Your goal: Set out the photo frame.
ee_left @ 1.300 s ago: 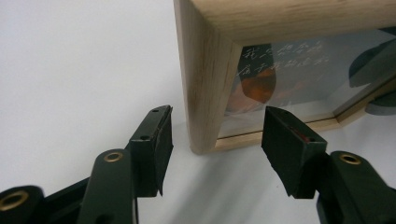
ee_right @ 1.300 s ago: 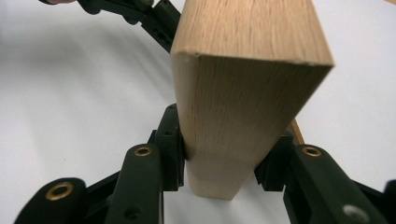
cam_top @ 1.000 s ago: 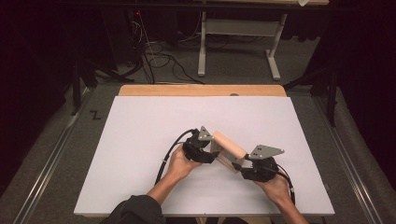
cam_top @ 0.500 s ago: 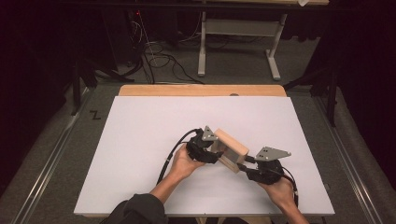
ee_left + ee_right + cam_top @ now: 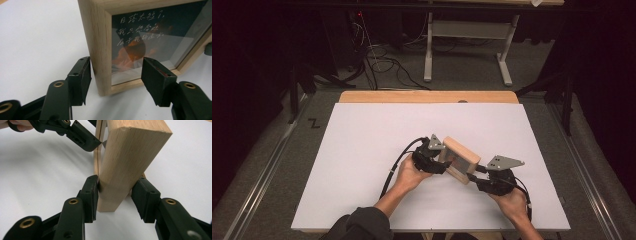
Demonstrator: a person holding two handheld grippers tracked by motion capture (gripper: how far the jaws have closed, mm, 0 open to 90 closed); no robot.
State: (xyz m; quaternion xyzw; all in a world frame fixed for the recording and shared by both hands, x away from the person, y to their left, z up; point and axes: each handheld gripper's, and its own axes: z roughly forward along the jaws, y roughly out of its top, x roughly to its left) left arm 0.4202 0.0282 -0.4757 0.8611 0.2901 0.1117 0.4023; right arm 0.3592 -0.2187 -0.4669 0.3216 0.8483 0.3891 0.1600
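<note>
A wooden picture frame [image 5: 460, 159] stands on edge near the middle of the white bench [image 5: 362, 140], a little toward the person's side, between the two grippers. In the high view its long axis runs level across the bench on a slant, from upper left down to lower right, and its glazed face is turned toward the left gripper [image 5: 435, 159]. That face, in the left gripper view, shows a dark print with an orange shape and lines of white handwriting under glass [image 5: 150, 37].

The left gripper straddles the frame's near corner, one pad against the outer wooden side, the other in front of the glass; whether that pad touches the glass cannot be told. The right gripper [image 5: 476, 174] clasps the frame's other end: its jaws, which have just been closing and then easing slightly, sit pressed on either side of the thick wooden edge [image 5: 130, 165]. A hand [image 5: 409, 175] holds the left gripper.
</note>
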